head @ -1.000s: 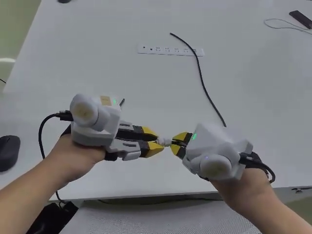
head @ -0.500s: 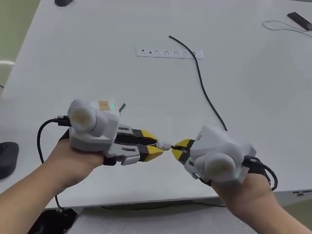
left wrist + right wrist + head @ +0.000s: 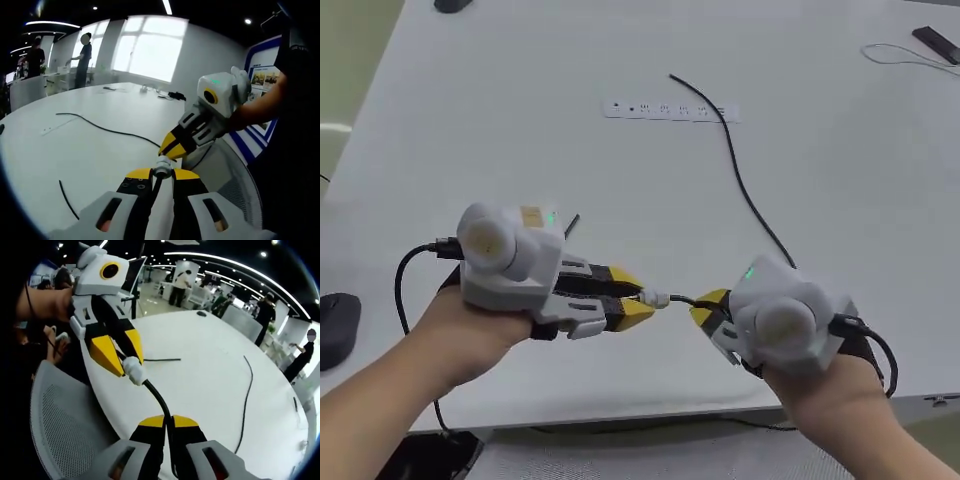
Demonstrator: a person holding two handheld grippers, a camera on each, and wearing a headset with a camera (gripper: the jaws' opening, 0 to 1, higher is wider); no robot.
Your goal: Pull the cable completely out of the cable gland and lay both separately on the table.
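Left gripper [image 3: 636, 300] pinches the white cable gland [image 3: 655, 298] | right gripper [image 3: 708, 306] clamps the black cable [image 3: 682, 299] near it | a short stretch of cable runs into the gland, both held above the white desk's [image 3: 520, 120] near edge

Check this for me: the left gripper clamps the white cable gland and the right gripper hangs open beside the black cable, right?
One slip: the right gripper is shut on the black cable, as the right gripper view shows. The left gripper does clamp the white cable gland.
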